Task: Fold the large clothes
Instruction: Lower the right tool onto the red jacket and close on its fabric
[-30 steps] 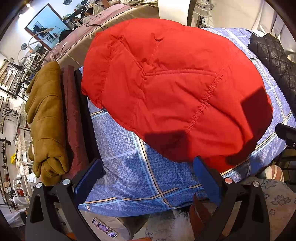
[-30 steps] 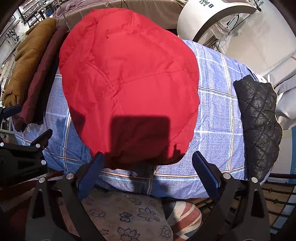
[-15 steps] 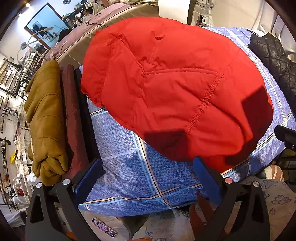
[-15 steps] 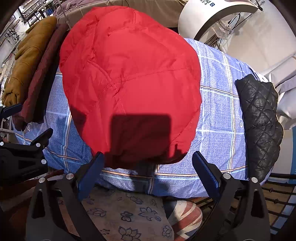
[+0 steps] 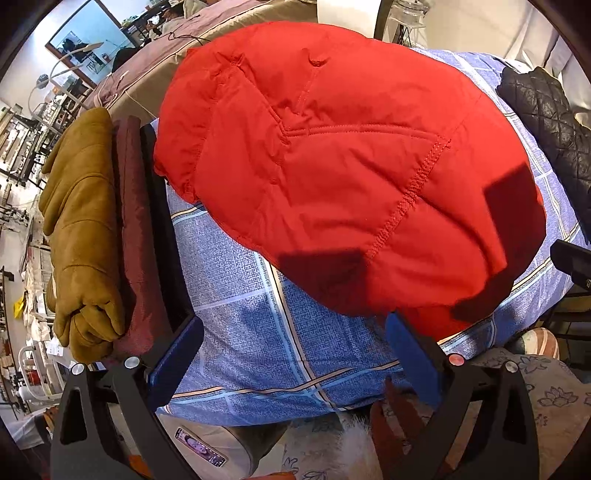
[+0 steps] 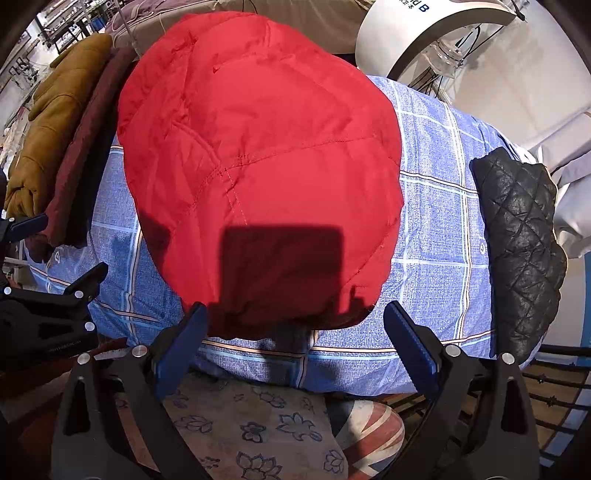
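On the bed: a blue checked sheet (image 6: 436, 206) covers the surface, and the task's garment lies across its middle.
Red jacket: a padded red jacket (image 6: 258, 162) lies in a rounded, folded bundle on the sheet, with stitched seams across its top; in the left wrist view it (image 5: 343, 166) fills most of the sheet's centre.
Near edge: the jacket's lower hem reaches close to the sheet's front border, just beyond both grippers' fingertips.
Shadows: dark blocky shadows fall on the jacket's near part in both views.
Right gripper: the right gripper (image 6: 295, 325) hangs in front of the jacket's near hem, blue-padded fingers (image 6: 406, 339) spread wide, nothing between them.
Left gripper: the left gripper (image 5: 291, 339) sits over the sheet's front-left part, fingers (image 5: 177, 354) wide apart and empty; its right finger overlaps the jacket's lower edge in the picture, whether touching cannot be told.
Left of the jacket: a mustard garment (image 5: 81, 229) and a maroon garment (image 5: 136, 236) lie folded side by side along the bed's left edge.
Right of the jacket: a black quilted jacket (image 6: 517, 243) lies bunched at the sheet's right edge, well apart from the red one.
Behind: a white machine (image 6: 424, 33) stands past the far right corner.
Below the bed edge: a floral cushion (image 6: 251, 424) shows between the right gripper's fingers.
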`<state>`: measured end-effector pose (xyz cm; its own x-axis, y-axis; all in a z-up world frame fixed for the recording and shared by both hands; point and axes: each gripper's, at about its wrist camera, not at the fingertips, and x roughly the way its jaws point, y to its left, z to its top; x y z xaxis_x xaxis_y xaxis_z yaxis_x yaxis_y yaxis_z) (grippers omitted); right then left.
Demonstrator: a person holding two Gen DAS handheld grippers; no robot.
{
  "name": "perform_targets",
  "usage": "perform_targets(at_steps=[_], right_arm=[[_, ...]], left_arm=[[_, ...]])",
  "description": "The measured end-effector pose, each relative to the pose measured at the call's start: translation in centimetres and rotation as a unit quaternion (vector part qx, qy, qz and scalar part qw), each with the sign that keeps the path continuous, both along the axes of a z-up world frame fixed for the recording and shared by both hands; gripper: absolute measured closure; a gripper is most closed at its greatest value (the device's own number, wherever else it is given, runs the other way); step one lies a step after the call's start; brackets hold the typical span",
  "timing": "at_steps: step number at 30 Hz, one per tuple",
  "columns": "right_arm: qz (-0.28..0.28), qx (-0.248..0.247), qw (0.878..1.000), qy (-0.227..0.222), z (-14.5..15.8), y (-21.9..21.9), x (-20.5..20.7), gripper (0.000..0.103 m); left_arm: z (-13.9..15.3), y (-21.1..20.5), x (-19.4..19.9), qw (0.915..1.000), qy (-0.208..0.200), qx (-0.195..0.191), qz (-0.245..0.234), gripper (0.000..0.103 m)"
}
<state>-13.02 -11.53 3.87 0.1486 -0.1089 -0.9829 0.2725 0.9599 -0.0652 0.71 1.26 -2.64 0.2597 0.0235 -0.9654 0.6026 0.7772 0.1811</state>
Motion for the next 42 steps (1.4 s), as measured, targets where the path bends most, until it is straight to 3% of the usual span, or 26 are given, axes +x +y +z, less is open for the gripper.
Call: perform_targets(at_steps=[7,16,23,27,32,37,39,42], right_arm=[[0.004,0.001,1.0,0.004,-0.1,-0.5,0.8,0.009],[0.014,0.007,1.0,0.007,-0.3,-1.3,2.5,0.009],[0.036,0.021,0.998,-0.037,1.0,-3.3,8.4,0.009],[0.071,0.052,0.994,-0.069,1.1,-3.5,15.2,0.009],[0.131,0.101,0.981,-0.1,0.8,-1.4,26.9,0.009],[0.11,0.153,0.978,-0.085,-1.6,0.1,41.4,0.009],[0.089,0.146,0.981,-0.089,-2.3,0.9,46.2,0.009],[0.099,0.122,0.985,-0.076,-4.7,2.8,52.0,0.009]], left_arm=[[-0.2,0.0,0.4,1.0,0.006,0.0,0.007,0.006],[-1.9,-0.1,1.0,0.999,0.041,0.013,0.01,0.006],[-3.3,1.7,2.6,0.9953,0.07,0.017,0.064,0.006],[-3.7,3.1,3.5,0.9918,0.078,0.007,0.101,0.006],[-4.2,5.5,4.6,0.9836,0.081,0.013,0.161,0.006],[-4.6,8.5,4.9,0.9689,0.09,0.023,0.229,0.006],[-4.7,9.3,4.5,0.9634,0.092,0.028,0.25,0.006],[-4.8,10.7,3.7,0.9546,0.092,0.036,0.281,0.006]])
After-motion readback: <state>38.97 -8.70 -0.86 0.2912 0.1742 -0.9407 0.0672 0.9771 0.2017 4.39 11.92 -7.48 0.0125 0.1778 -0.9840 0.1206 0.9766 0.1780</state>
